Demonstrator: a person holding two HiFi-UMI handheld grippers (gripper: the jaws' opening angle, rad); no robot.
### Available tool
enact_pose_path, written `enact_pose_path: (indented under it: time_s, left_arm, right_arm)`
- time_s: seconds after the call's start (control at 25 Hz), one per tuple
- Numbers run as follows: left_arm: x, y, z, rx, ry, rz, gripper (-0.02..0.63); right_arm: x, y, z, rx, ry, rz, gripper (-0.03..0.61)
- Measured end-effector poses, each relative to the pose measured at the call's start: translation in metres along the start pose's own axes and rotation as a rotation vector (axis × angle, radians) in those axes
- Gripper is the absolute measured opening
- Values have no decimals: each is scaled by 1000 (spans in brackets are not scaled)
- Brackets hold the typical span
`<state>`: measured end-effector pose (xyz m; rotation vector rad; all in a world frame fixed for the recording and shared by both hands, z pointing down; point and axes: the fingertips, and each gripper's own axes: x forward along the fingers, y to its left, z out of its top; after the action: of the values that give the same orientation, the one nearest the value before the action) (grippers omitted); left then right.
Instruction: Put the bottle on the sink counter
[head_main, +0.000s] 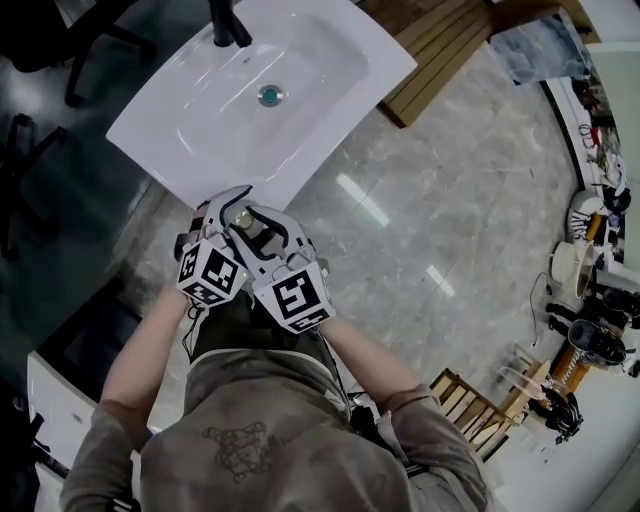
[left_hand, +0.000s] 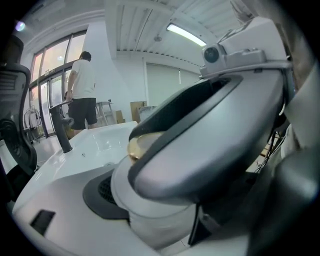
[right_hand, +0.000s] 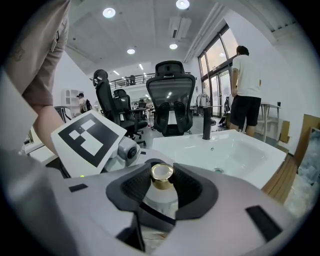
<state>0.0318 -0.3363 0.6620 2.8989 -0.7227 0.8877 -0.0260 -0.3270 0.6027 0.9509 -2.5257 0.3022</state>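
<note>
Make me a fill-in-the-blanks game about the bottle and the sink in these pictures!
1. The cap on the bottle is ___ in colour.
2. The right gripper has its jaws closed on the ___.
3. The faucet on the white sink is ___.
Missing words: gold; bottle; black.
</note>
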Motion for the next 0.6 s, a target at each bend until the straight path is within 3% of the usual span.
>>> enact_pose_path:
  time_s: [0.6]
  left_arm:
    - [3,3,-14,-40,35,18,341]
  right_arm:
    - [5,0,-9,-65,19,-15,144]
